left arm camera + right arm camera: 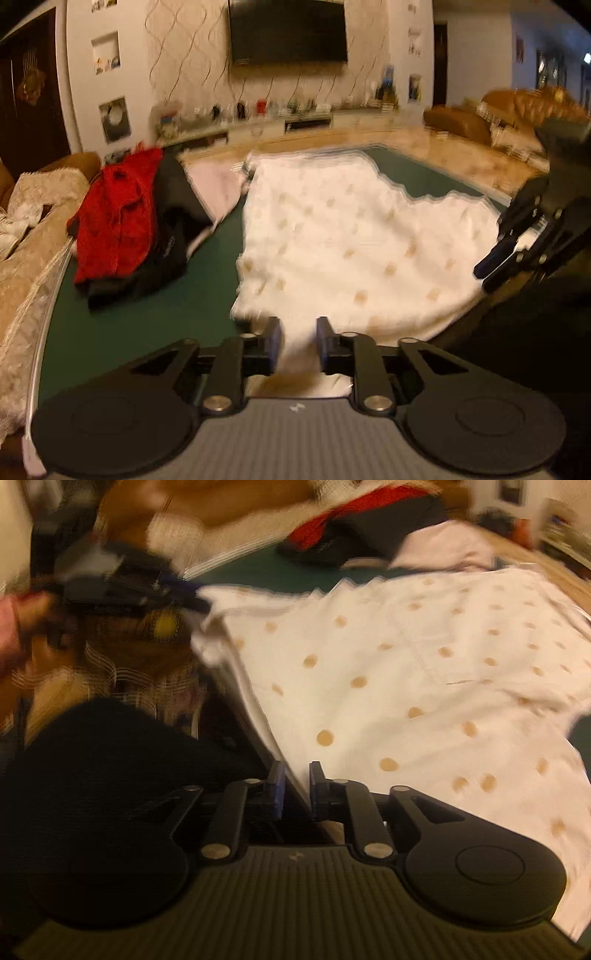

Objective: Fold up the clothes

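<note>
A white dotted garment (354,236) lies spread across a green table (155,306), its near edge drawn over the table's front rim, as a person works it with a gripper in each hand. The left gripper (299,332) has a fold of that near edge between its two fingers, which stand a little apart with the cloth filling the gap, so it reads as pinching the fabric; the right gripper (295,782) likewise has the hem running up between its narrowly spaced fingers, and from the other camera its fingertips look drawn close together at the garment's right-hand edge. Both views are blurred (the grippers appear to be in motion). Behind the garment, a red piece (118,218) and a black piece (173,229) sit heaped at the table's left, with a pale pink piece (218,184) just beyond them; whether these are already folded or waiting cannot be told. By the look of it, the step in hand is the handling of the near hem with both grippers, either pulling the garment flat or lifting the edge for a fold. The next move calls for keeping both grips level and the hem taut, so the cloth travels evenly without bunching.
</note>
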Tool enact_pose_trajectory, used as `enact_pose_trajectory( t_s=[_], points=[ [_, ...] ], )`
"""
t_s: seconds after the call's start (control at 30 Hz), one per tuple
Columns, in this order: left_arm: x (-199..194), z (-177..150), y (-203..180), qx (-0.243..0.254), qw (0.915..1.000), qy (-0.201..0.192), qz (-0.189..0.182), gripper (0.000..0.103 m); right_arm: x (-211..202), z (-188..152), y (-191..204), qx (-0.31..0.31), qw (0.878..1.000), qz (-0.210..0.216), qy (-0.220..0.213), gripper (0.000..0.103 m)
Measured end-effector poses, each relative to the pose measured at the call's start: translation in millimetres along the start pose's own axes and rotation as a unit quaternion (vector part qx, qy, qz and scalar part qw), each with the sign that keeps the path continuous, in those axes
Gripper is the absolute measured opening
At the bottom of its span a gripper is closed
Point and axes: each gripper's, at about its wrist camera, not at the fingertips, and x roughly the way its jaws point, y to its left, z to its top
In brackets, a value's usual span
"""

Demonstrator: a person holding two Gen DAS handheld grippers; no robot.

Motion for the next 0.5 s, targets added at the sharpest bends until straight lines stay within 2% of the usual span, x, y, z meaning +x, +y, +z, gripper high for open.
enact_pose_trajectory(
  t_s=[0.07,0.17,0.23,0.27,0.33,0.4,0.5],
  points=[
    [3.1,10.6,-5.7,-0.007,0.9998,-0.016,-0.013,0.033,-24.2,-18.0,-12.6,0.064,0.997,-0.034,-0.037,0.031],
    [23.2,23.5,-17.0,-0.022,0.9991,-0.018,-0.032,0.035,-60.5,-45.1,-31.5,0.160,0.979,-0.085,-0.092,0.038],
    [52.1,28.0,-32.1,-0.006,0.9993,0.010,-0.036,0.035,-78.8,-73.2,-60.1,0.276,0.947,-0.123,-0.104,0.038],
    [66.0,27.8,-41.0,0.007,0.9990,0.025,-0.037,0.035,-87.9,-87.3,-74.5,0.333,0.926,-0.142,-0.110,0.038],
    [87.1,24.2,-55.0,0.024,0.9971,0.052,-0.050,0.035,-101.3,-118.1,-99.6,0.437,0.878,-0.149,-0.129,0.038],
    [100.7,20.2,-62.3,0.025,0.9956,0.068,-0.060,0.035,-105.9,-136.0,-112.4,0.487,0.850,-0.145,-0.141,0.038],
    [108.2,13.1,-63.9,0.017,0.9948,0.078,-0.064,0.035,-102.5,-147.1,-121.5,0.531,0.824,-0.104,-0.167,0.038]
  ],
)
